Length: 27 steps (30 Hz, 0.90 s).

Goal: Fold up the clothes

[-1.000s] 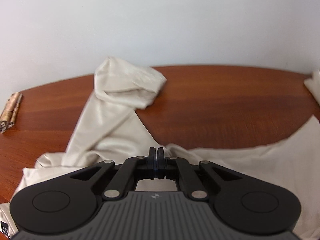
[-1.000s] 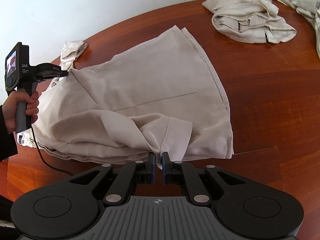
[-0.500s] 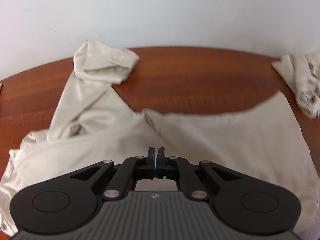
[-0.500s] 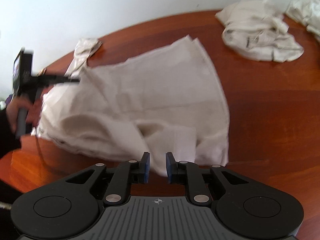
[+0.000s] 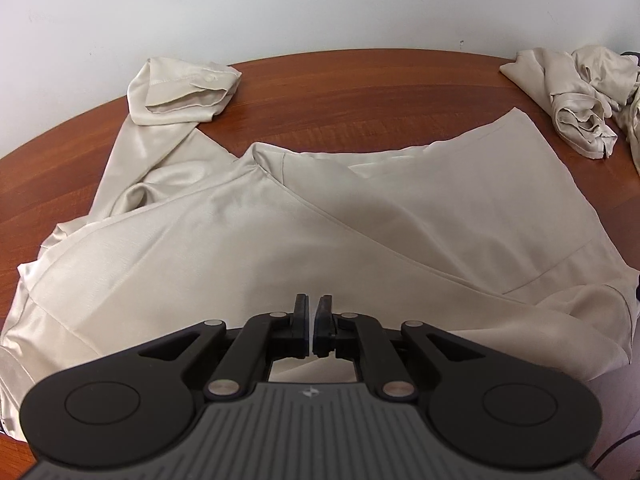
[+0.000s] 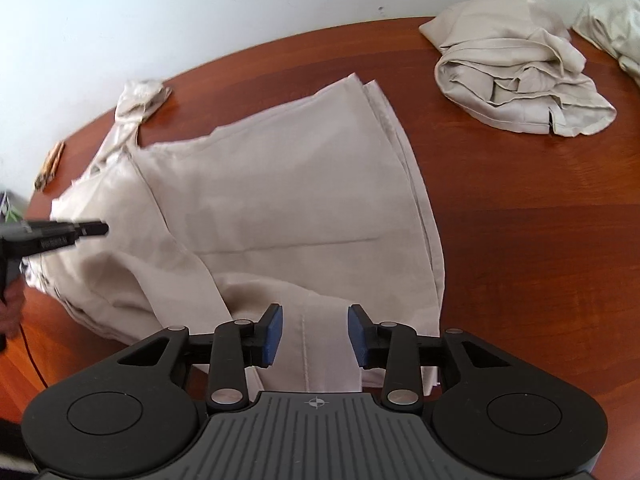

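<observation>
A beige long-sleeved shirt (image 5: 320, 216) lies spread flat on the wooden table (image 5: 360, 96), and it also fills the middle of the right wrist view (image 6: 280, 208). One sleeve with its cuff (image 5: 188, 92) trails to the far left. My left gripper (image 5: 313, 308) hovers low over the shirt's near part, its fingers parted by a narrow gap with nothing between them. In the right wrist view the left gripper (image 6: 92, 229) points in from the left. My right gripper (image 6: 315, 332) stands wide open over a folded-in sleeve (image 6: 316, 344) at the shirt's near edge.
Crumpled beige garments lie at the back right (image 6: 520, 80), with another (image 6: 612, 24) beyond; the pile (image 5: 572, 92) is also in the left wrist view. A small brown object (image 6: 50, 164) rests by the table's left edge. A hand (image 6: 10, 308) holds the left gripper.
The right gripper went from shut on the sleeve fabric to wide open, and the fabric now lies on the shirt. The left gripper swung right over the shirt and its fingers parted slightly.
</observation>
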### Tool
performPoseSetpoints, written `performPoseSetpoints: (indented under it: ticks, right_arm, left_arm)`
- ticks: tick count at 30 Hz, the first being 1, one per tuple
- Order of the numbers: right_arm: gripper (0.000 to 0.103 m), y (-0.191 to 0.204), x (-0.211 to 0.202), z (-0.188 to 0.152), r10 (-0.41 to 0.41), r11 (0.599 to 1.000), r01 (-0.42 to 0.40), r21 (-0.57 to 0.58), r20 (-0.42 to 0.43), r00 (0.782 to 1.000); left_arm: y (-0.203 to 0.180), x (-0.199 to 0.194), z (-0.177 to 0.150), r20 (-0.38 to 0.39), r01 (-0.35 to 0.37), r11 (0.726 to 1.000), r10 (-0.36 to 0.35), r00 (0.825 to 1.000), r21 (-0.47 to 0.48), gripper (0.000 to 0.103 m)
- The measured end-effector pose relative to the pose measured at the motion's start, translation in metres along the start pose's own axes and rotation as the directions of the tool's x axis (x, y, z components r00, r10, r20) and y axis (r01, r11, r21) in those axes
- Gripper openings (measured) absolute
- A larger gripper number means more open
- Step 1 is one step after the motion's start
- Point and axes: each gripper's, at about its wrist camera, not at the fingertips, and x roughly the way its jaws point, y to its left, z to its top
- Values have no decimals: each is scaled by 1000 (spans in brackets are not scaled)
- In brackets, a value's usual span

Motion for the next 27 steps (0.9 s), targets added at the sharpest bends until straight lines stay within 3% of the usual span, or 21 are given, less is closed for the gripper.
performPoseSetpoints:
  ticks: [7, 13, 18, 22, 27]
  right_arm:
    - [40, 12, -12, -34, 6, 990, -3, -139, 27, 1000]
    - [41, 37, -10, -67, -66, 929, 81, -361, 54, 996]
    - [40, 55, -2, -90, -128, 835, 171, -523, 119, 985]
    - [38, 70, 9, -108, -149, 722, 239, -649, 192, 970]
    - [22, 77, 21, -125, -187, 584, 353, -731, 302, 935]
  left_arm:
    - [4, -7, 1, 13, -21, 999, 21, 1000, -28, 31]
    - [8, -18, -1, 17, -25, 998, 26, 1000, -58, 37]
    - [9, -33, -7, 25, -33, 997, 34, 999, -63, 37]
    - [11, -42, -13, 17, -38, 996, 40, 999, -84, 38]
    - [15, -52, -20, 19, -43, 993, 45, 999, -111, 38]
